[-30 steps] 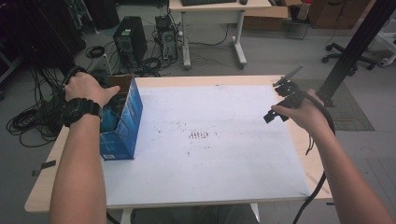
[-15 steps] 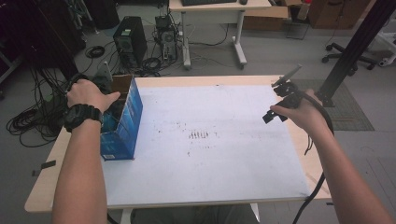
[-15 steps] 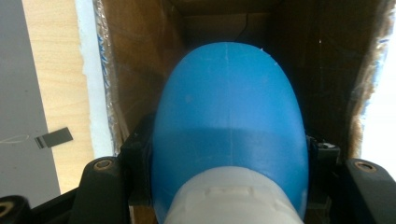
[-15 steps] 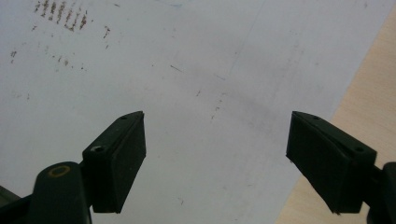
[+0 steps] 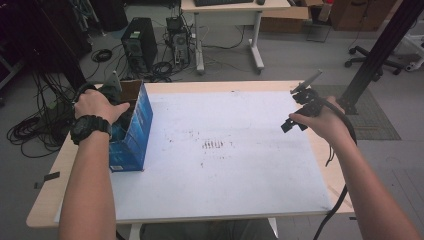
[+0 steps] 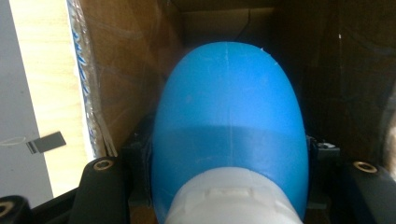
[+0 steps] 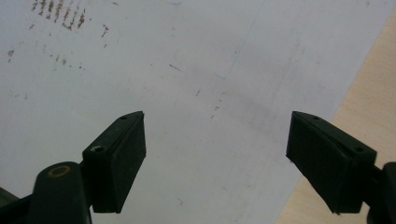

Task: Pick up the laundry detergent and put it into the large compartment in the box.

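Note:
A blue cardboard box (image 5: pixel 135 131) stands open at the table's left edge. My left gripper (image 6: pixel 229 151) is down inside it, shut on a blue rounded object (image 6: pixel 229 93) with a white base. The brown inner walls of the box (image 6: pixel 135 70) surround the object. In the high view the left hand (image 5: pixel 97 106) covers the box opening, with the gripper's grey plate (image 5: pixel 113 84) sticking up behind it. My right gripper (image 7: pixel 217 154) hangs open with nothing between its jaws, a little above the white sheet (image 7: pixel 187 70). It sits near the table's right side (image 5: pixel 296 111).
A white sheet (image 5: pixel 225 150) with faint brown marks covers most of the wooden table (image 5: pixel 52 190). The right gripper's cable (image 5: pixel 336 200) trails off the right edge. Beyond the table are computer towers (image 5: pixel 137 37), floor cables and a second desk (image 5: pixel 225 7).
The left hand has shifted slightly at the box opening. The right hand and its gripper have stayed where they were.

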Demonstrator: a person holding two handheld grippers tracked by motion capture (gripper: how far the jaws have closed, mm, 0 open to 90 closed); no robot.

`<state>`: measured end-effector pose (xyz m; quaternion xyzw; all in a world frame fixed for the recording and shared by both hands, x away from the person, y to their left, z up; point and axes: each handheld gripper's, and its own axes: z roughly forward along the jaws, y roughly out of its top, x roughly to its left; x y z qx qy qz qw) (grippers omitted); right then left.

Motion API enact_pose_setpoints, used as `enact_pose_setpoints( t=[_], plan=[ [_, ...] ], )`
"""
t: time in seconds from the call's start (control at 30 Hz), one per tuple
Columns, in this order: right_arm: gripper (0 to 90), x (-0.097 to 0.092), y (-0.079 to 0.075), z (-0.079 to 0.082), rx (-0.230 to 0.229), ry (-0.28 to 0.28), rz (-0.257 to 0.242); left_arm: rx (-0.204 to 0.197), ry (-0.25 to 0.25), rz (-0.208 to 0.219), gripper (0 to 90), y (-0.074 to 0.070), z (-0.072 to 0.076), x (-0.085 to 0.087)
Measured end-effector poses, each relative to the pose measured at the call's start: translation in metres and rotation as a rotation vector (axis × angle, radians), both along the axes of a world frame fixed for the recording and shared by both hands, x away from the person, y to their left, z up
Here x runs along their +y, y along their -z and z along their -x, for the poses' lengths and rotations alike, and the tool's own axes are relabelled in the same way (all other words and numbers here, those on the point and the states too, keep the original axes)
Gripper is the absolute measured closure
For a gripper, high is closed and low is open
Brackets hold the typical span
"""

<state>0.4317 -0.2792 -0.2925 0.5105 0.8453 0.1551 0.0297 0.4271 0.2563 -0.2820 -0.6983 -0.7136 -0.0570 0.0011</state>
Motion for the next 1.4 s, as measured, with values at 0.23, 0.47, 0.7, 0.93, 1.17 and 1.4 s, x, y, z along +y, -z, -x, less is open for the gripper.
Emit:
enact_pose_setpoints(
  t=[0.23, 0.47, 0.7, 0.93, 1.17, 1.4],
  plan=[
    [20.4, 0.001, 0.001, 0.000, 0.003, -0.002, -0.001, -0.007, -0.001, 0.005, 37.6, 0.002, 0.000, 0.001],
    [20.4, 0.000, 0.002, 0.000, 0.005, 0.000, -0.004, -0.007, 0.001, 0.003, 37.5, 0.003, 0.001, 0.001],
    [20.4, -0.002, 0.003, 0.001, 0.005, 0.001, -0.006, -0.006, -0.001, 0.003, 37.4, 0.004, 0.001, 0.001],
    [20.4, -0.003, 0.004, 0.001, 0.006, 0.003, -0.009, -0.012, -0.003, 0.001, 37.1, 0.003, 0.002, 0.001],
    [20.4, -0.003, 0.004, 0.001, 0.008, 0.002, -0.010, -0.027, -0.014, 0.004, 34.5, -0.006, 0.004, 0.001],
    [20.4, -0.003, 0.003, 0.003, 0.003, 0.000, -0.016, -0.026, -0.017, -0.012, 29.9, -0.013, 0.006, 0.000]
  ],
)
